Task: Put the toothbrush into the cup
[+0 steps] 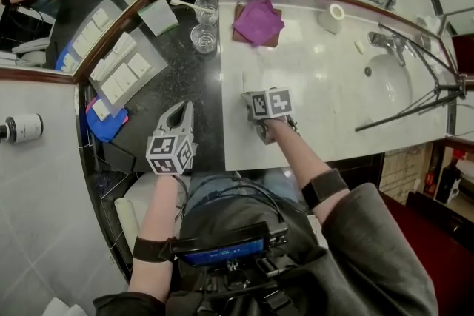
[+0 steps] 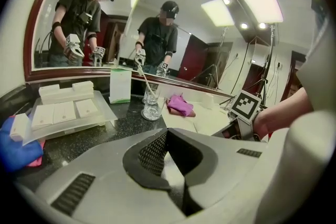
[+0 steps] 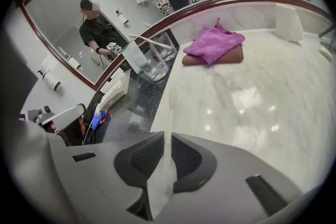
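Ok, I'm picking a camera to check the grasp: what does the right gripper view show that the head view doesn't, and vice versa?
Only the right gripper view: the tongs of the right gripper closed on the handle of the white toothbrush, its bristle end sticking out ahead.
Only the head view: the sink basin, and the marker cube that hides those tongs from above.
Both: the purple cloth, the glass cup that already holds a toothbrush, the empty glass cup beside it, and the tray of white boxes.
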Motion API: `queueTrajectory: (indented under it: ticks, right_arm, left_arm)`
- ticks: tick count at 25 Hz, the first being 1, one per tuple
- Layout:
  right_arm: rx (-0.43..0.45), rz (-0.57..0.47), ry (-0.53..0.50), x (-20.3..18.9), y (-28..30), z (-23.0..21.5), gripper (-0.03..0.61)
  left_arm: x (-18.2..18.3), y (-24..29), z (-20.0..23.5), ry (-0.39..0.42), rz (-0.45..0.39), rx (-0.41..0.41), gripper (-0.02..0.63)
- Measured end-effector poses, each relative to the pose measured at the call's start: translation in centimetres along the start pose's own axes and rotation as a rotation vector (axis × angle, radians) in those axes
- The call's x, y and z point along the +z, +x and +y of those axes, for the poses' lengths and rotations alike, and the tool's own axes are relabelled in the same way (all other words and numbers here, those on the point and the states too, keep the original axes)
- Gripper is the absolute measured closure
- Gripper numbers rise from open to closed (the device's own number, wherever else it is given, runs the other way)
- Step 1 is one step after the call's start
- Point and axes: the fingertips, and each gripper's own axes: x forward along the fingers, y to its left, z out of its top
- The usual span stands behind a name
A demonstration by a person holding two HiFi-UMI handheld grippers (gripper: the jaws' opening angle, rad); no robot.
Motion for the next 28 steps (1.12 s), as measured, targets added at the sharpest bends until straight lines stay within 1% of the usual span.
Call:
queueTrajectory:
  ticks: [2, 5, 13, 15, 17, 24, 28]
  right_arm:
    - [0.003, 0.006, 0.022, -0.1, 0.4, -0.2, 0.512]
    - [-0.003, 0.012, 0.018, -0.2, 0.6, -0.3, 0.511]
    - [-0.061, 0.025, 0.029, -0.9, 1.2, -1.4, 0.5]
    - [-0.068, 0.02, 0.048, -1.0, 1.3, -1.7, 0.488]
    - [-0.065, 0.012, 0.062, -0.9, 1.3, -1.6, 0.456]
    - [-0.077, -0.017, 0.044, -0.4, 0.4, -1.9, 0.454]
    - [-0.073, -0.05, 0.005, 0.4, -0.8, -1.9, 0.456]
  left_arm:
    - [-0.4, -0.1, 0.1, -0.006, 0.004, 0.005, 0.611]
    - [-0.7, -0.2, 0.1, -0.01, 0.009, 0.007, 0.611]
    - [-0.6, -0.5, 0.3, -0.013, 0.006, 0.011, 0.611]
    - [-0.6, -0.6, 0.4, -0.013, 0.004, 0.011, 0.611]
    - [-0.8, -0.8, 0.5, -0.013, 0.006, 0.012, 0.611]
    - [-1.0, -1.0, 0.1, -0.011, 0.013, 0.009, 0.611]
    - [-0.5, -0.9, -0.3, -0.003, 0.005, 0.006, 0.611]
